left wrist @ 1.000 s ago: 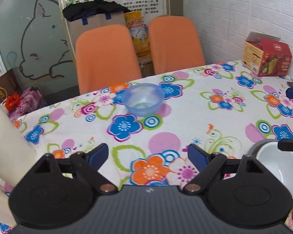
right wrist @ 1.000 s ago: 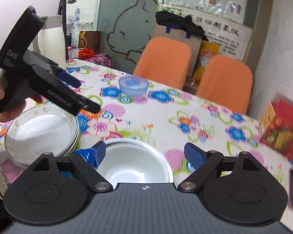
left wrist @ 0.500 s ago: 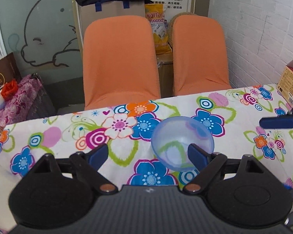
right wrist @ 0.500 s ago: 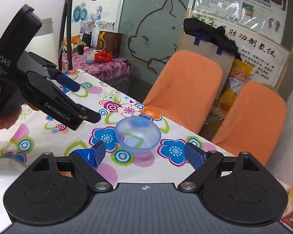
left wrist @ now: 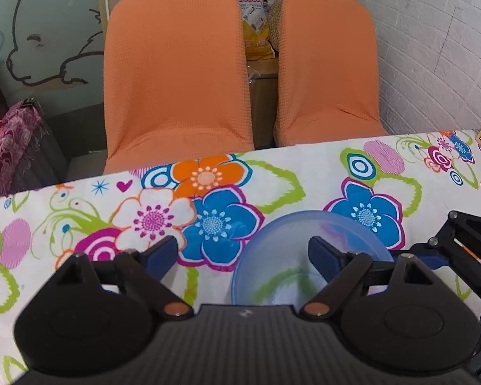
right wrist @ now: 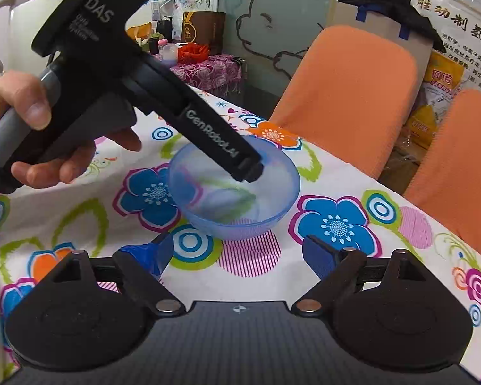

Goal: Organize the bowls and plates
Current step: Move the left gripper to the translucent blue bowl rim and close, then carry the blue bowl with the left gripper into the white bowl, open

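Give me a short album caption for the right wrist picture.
Left tongs reach into a translucent blue bowl on the flowered tablecloth, right tongs open nearby.

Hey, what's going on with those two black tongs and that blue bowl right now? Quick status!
Left tongs open, one finger over the blue bowl. Right tongs open, empty, just short of it. Bowl upright on the flowered tablecloth; nothing in the way.
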Demonstrator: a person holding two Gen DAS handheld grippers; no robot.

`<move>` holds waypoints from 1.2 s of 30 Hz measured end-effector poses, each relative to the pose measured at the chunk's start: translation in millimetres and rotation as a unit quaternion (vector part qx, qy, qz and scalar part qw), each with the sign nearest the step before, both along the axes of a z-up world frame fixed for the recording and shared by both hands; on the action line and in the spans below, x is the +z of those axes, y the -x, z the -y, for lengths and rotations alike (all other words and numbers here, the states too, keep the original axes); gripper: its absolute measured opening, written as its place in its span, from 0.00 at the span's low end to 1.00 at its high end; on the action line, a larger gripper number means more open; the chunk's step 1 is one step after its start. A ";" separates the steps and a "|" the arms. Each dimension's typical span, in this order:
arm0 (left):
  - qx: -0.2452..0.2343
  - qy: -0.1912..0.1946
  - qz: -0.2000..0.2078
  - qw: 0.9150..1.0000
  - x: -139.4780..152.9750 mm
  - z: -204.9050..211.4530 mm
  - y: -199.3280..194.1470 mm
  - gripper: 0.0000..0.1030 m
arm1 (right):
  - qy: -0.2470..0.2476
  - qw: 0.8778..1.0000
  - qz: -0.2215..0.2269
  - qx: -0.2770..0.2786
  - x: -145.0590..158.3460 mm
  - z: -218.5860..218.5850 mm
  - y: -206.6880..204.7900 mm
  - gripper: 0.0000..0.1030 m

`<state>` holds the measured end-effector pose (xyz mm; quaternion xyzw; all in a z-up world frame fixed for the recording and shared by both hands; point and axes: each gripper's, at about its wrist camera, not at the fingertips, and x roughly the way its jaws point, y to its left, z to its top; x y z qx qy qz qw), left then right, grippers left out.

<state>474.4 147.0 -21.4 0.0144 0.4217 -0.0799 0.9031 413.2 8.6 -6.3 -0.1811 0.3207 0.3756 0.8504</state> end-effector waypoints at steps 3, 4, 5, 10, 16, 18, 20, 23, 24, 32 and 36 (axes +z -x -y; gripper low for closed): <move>-0.008 0.003 0.003 1.000 -4.8 1.0 -2.7 0.84 | -0.011 1.000 -0.013 0.003 -5.6 -4.0 -9.6 0.72; -0.010 0.007 0.003 1.000 -6.7 0.7 -3.3 0.83 | -0.017 1.000 -0.019 0.005 -7.1 -5.5 -12.3 0.72; -0.010 0.011 0.001 1.000 -8.1 0.5 -3.8 0.82 | -0.022 0.999 -0.024 0.005 -8.5 -6.8 -14.8 0.72; -0.027 0.029 -0.001 0.999 -2.8 4.3 -1.6 0.46 | -0.054 0.998 -0.018 -0.002 -12.5 -11.9 -22.0 0.73; -0.037 0.021 0.043 0.998 39.7 18.1 27.0 0.46 | -0.086 0.996 0.009 -0.019 2.7 -7.7 -18.2 0.71; -0.043 0.023 0.057 0.997 57.2 25.7 41.8 0.46 | -0.080 0.996 0.035 -0.017 16.1 -3.7 -6.4 0.71; -0.050 0.025 0.070 0.996 75.3 36.8 61.4 0.45 | -0.068 0.996 0.062 -0.014 32.6 0.3 8.3 0.71; -0.065 0.027 0.089 0.994 98.5 57.4 98.4 0.45 | -0.053 0.994 0.096 -0.013 56.9 12.7 32.5 0.71; -0.070 0.028 0.094 0.993 104.2 65.5 112.5 0.45 | -0.051 0.993 0.104 -0.015 65.0 19.9 43.5 0.71; -0.140 0.039 0.102 0.984 106.1 137.5 220.7 0.45 | -0.042 0.990 0.122 -0.049 99.6 79.4 147.5 0.71; -0.170 0.029 0.096 0.980 81.1 168.6 261.1 0.45 | -0.042 0.989 0.114 -0.084 90.2 107.4 196.3 0.72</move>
